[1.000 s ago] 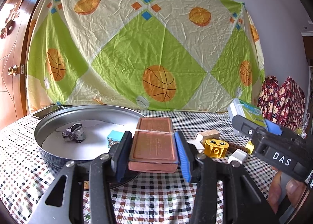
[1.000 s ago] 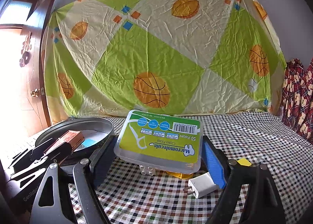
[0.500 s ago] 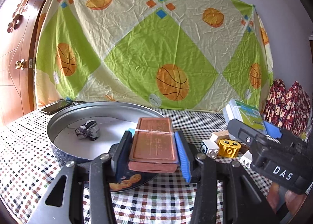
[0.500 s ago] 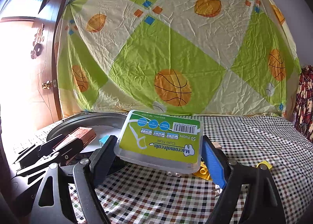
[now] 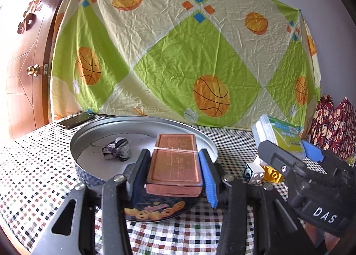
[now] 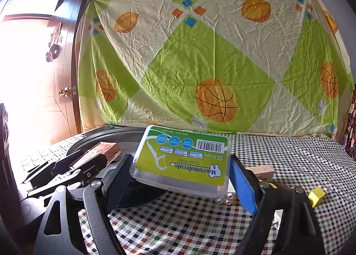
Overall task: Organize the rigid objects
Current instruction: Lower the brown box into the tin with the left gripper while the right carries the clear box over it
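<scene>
Change: both grippers are nearer the round tin (image 5: pixel 93 134) than a second ago, each carrying its load.
Meaning: likely the drop-off comes next; neither load is in the tin yet.
Left gripper (image 5: pixel 174 166): clamped on the copper-coloured box (image 5: pixel 174 159), held over the tin's near rim.
Right gripper (image 6: pixel 180 166): jaws wide, clamped on the floss box (image 6: pixel 182 159), just beside the tin.
Already inside: a dark crumpled lump (image 5: pixel 116 149).

left gripper (image 5: pixel 174 166) clamped, right gripper (image 6: pixel 181 172) clamped wide

- Tin (image 5: pixel 93 137): near wall hidden behind fingers (image 5: pixel 139 173).
- White brick (image 6: pixel 224 199): mostly hidden under floss box (image 6: pixel 181 161).
- Door (image 6: pixel 33 76): blurred by glare.
</scene>
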{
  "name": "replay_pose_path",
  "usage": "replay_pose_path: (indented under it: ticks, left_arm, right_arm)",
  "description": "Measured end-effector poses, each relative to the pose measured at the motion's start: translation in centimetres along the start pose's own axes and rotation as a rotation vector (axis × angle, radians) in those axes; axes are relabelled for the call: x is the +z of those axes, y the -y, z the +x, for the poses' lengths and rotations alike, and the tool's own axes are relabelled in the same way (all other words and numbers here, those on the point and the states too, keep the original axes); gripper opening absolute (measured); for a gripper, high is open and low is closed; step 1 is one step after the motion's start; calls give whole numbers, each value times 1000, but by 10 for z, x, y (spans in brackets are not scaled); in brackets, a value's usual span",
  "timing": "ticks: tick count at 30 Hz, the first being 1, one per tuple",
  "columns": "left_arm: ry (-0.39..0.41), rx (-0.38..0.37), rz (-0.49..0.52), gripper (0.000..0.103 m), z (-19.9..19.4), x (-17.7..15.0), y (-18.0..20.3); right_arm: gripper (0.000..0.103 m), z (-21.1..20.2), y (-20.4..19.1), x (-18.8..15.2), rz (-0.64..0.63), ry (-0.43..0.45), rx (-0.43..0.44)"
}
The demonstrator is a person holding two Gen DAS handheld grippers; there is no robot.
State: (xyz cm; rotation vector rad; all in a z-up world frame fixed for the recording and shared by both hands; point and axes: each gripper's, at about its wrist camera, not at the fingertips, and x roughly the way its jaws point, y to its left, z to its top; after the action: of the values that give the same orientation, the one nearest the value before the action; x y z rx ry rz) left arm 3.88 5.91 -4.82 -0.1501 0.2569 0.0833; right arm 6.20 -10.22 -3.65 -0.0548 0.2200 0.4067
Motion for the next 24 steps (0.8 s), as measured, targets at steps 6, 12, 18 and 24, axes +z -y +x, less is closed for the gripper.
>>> replay_pose_path:
  ticks: [6, 12, 18, 24]
  left_arm:
    - [2, 34, -13, 44, 1, 2, -14]
    - [-5, 66, -31, 44, 3, 5, -32]
    - [-32, 95, -43, 44, 10, 8, -46]
    - [-61, 103, -58, 44, 16, 10, -57]
  right_arm:
    - [85, 7, -12, 2, -17, -2, 21]
    - [85, 19, -19, 4, -8, -30, 47]
    - [85, 31, -32, 7, -25, -58, 62]
    - [85, 41, -43, 6, -40, -80, 76]
